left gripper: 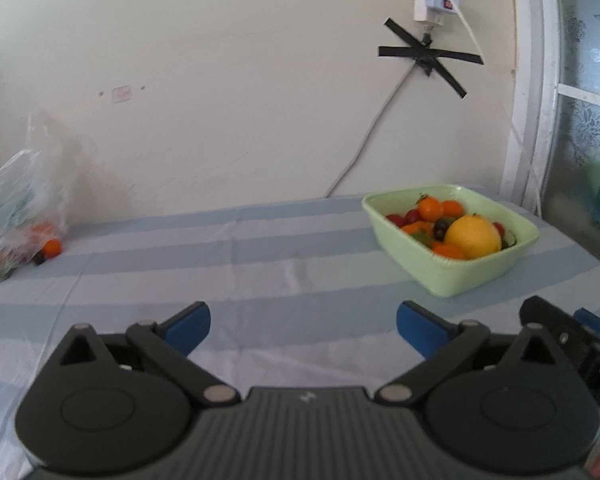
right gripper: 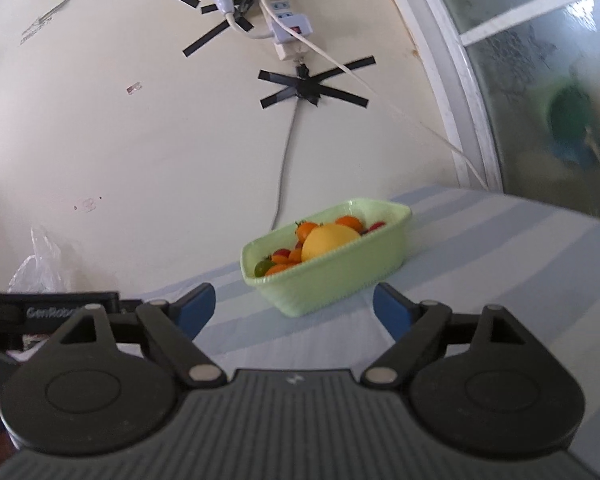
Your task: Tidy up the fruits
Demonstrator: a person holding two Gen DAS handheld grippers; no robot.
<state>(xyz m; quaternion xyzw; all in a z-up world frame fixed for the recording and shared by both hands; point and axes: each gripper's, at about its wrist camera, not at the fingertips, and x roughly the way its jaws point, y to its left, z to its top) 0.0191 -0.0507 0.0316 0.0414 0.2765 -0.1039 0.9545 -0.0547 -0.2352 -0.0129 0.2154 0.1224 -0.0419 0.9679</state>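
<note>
Both tools — left (left gripper: 303, 322), right (right gripper: 294, 306) — hang with fingers apart, empty. The bowl (left gripper: 460, 276) sits far right, full; an orange (left gripper: 52, 247) lies by the bag (left gripper: 20, 216), far left — the left tool should straddle it gently.

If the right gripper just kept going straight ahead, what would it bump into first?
Most likely the pale green plastic fruit tub. It sits straight ahead of the open right gripper, with only striped blue tablecloth between them. Depth is hard to judge, so it might dip onto the cloth first.
</note>
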